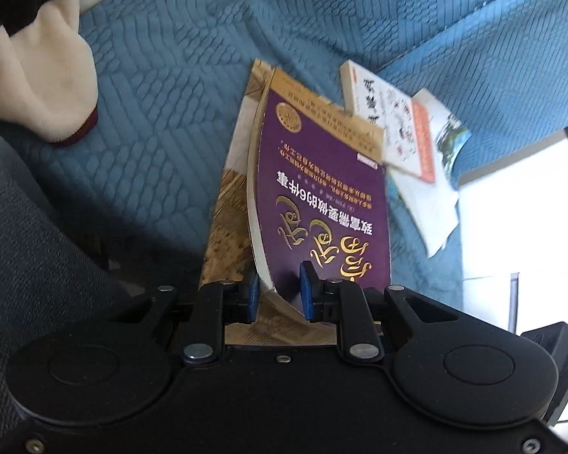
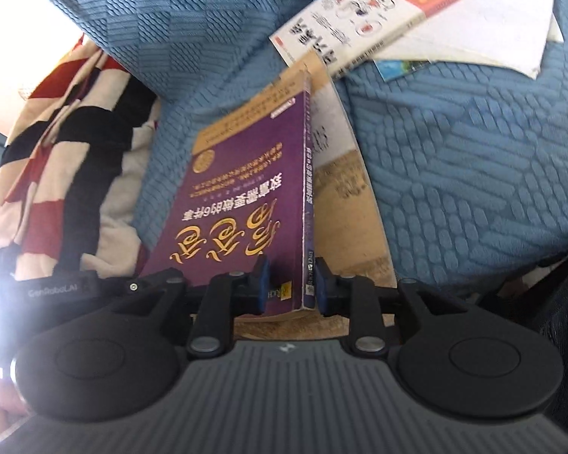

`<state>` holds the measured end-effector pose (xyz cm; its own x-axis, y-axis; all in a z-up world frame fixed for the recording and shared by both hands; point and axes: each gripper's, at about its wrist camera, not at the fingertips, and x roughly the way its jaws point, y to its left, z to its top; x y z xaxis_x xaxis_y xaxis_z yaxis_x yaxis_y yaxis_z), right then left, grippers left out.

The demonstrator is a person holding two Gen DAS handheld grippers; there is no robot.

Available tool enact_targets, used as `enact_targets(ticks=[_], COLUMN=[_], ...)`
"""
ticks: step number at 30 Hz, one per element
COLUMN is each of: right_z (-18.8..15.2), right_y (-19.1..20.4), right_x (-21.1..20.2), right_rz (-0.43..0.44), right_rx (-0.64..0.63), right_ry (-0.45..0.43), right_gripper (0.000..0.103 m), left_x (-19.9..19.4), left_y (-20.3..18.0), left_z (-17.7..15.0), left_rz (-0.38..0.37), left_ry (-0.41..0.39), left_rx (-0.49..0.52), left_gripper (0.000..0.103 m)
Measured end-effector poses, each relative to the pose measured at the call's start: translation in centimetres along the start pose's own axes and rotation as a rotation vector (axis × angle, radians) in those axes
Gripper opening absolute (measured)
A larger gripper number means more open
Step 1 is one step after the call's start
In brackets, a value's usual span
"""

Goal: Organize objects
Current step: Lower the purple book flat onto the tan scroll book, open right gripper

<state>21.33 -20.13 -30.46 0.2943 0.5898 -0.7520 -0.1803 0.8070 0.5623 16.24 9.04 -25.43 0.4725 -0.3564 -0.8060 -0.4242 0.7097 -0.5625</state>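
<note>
A purple book (image 1: 322, 189) with gold lettering lies tilted on top of a tan book (image 1: 227, 227) on the blue quilted cover (image 1: 170, 94). My left gripper (image 1: 280, 293) is shut on the purple book's near corner at the page edge. In the right wrist view the purple book (image 2: 246, 189) shows its spine, with the tan book (image 2: 352, 189) under it. My right gripper (image 2: 291, 289) straddles the spine corner; the jaws stand a little wider than the book, and the left pad is off the cover.
A white book with an orange band (image 1: 390, 121) (image 2: 359, 11) rests on a thin white booklet (image 1: 431, 204) (image 2: 492, 26) beyond the purple book. A cream, black and red garment (image 1: 56, 75) (image 2: 56, 132) lies left. Dark grey upholstery (image 1: 19, 227) borders the cover.
</note>
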Motion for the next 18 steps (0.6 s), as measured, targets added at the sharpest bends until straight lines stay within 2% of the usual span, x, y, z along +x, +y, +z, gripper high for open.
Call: enact_targets(ticks=[8, 13, 16, 18], right_z=[-1.0, -0.8, -0.7, -0.7], right_y=[0.6, 0.6, 0.5, 0.7], right_x=[0.7, 0.3, -0.2, -0.8], right_rz=[-0.065, -0.100, -0.107, -0.113], right_rx=[-0.077, -0.077, -0.046, -0.053], right_ry=[0.015, 0.032, 0.048, 0.041], right_gripper=[0.031, 0.031, 0.035, 0.036], left_x=[1.0, 1.2, 0.9, 0.1], left_y=[0.1, -0.5, -1.1, -1.5], left_z=[-0.9, -1.4, -1.7, -2.0], left_rz=[0.053, 0.102, 0.146, 0.163], left_ry=[0.028, 0.040, 0.051, 0.037], left_rx=[0.023, 0.066, 0.096, 0.119], left_gripper=[0.021, 0.037, 0.046, 0.048])
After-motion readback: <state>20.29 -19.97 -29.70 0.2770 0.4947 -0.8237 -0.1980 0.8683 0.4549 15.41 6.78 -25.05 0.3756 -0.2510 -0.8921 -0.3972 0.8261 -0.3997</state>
